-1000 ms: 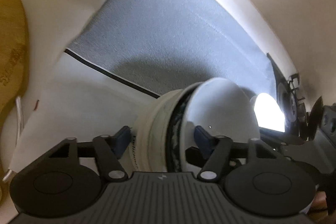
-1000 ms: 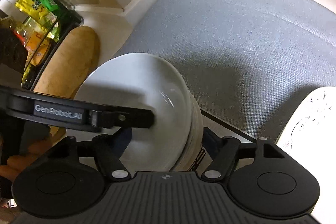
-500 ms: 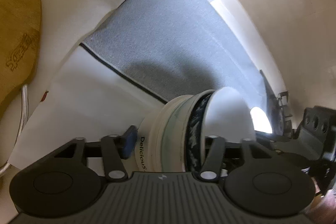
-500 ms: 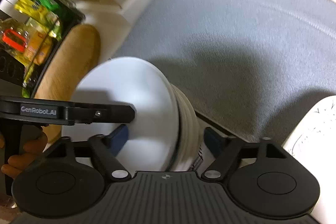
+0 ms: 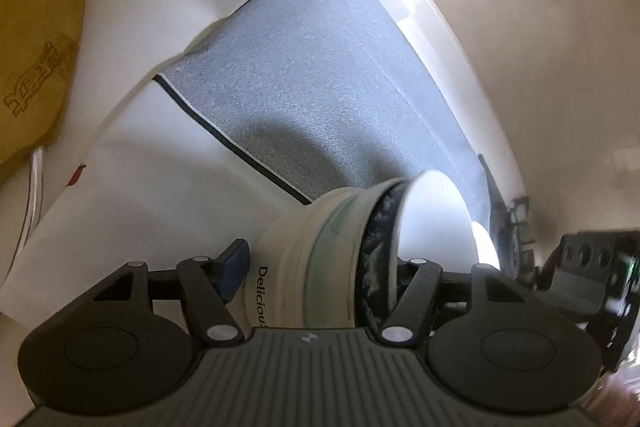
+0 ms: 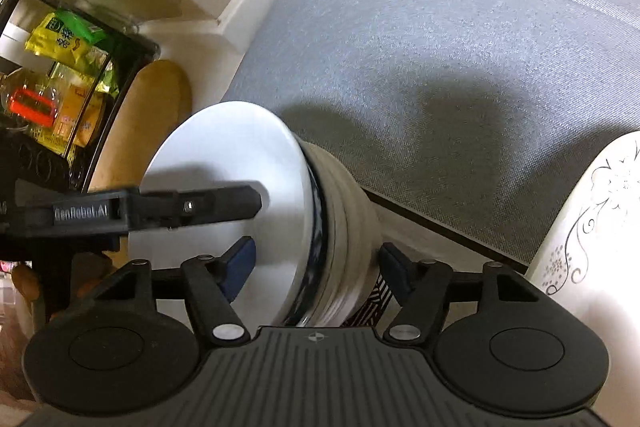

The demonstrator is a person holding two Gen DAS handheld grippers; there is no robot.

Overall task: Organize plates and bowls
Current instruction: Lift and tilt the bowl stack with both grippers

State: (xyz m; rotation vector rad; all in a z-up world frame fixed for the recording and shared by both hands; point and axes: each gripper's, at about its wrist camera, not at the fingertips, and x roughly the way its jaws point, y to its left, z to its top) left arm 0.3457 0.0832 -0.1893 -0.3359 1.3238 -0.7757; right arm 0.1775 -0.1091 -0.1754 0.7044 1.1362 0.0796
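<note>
A stack of nested bowls (image 5: 320, 267) lies tipped on its side between my two grippers, held above the counter. Its outer bowl is cream with the word "Delicious", then a dark blue patterned one, then a white one (image 6: 228, 195) on top. My left gripper (image 5: 320, 267) clamps the stack across its depth, one finger on the base and one inside the white bowl. My right gripper (image 6: 316, 259) straddles the same stack from the other side, its pads close to the bowls' walls. The left gripper's finger (image 6: 192, 207) reaches into the white bowl.
A grey mat (image 6: 460, 47) covers the counter behind the stack. A white plate with a black floral print (image 6: 592, 227) lies at the right. A wooden cutting board (image 5: 36, 39) leans at the left. A black wire rack with food packets (image 6: 60, 67) stands at the far left.
The bowl stack has tipped further onto its side and turned, so the white bowl's opening faces away from the right wrist camera. Both grippers stay around it.
</note>
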